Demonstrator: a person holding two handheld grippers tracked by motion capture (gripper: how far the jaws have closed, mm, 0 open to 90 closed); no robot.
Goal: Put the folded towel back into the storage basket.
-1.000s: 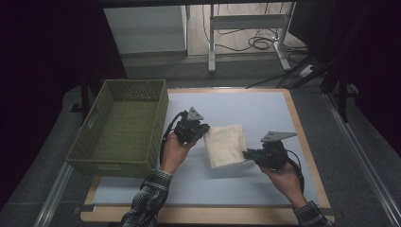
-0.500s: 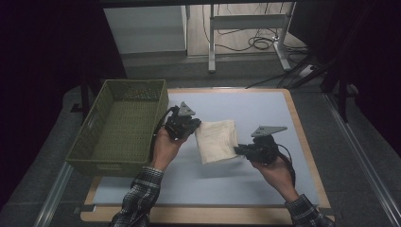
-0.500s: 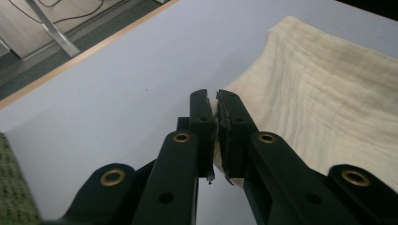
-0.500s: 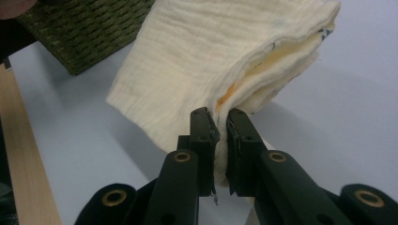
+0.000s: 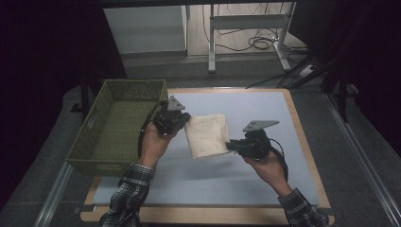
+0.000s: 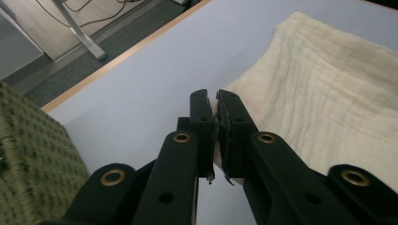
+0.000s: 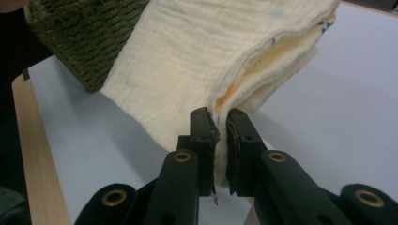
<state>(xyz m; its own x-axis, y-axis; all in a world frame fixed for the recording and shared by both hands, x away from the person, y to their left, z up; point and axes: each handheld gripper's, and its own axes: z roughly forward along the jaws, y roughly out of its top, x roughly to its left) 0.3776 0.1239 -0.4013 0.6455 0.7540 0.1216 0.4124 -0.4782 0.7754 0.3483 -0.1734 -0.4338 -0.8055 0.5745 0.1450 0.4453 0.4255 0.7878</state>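
Your left tongs (image 5: 185,124) pinching one edge of the folded cream cloth (image 5: 206,135), your right tongs (image 5: 230,146) clamping the opposite edge, cloth hanging above the bench (image 5: 265,113), beside the green woven basket (image 5: 118,124)

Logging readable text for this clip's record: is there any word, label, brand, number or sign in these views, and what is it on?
None: no readable text on the folded cream cloth, the green woven basket, the blue table mat or either set of tongs.
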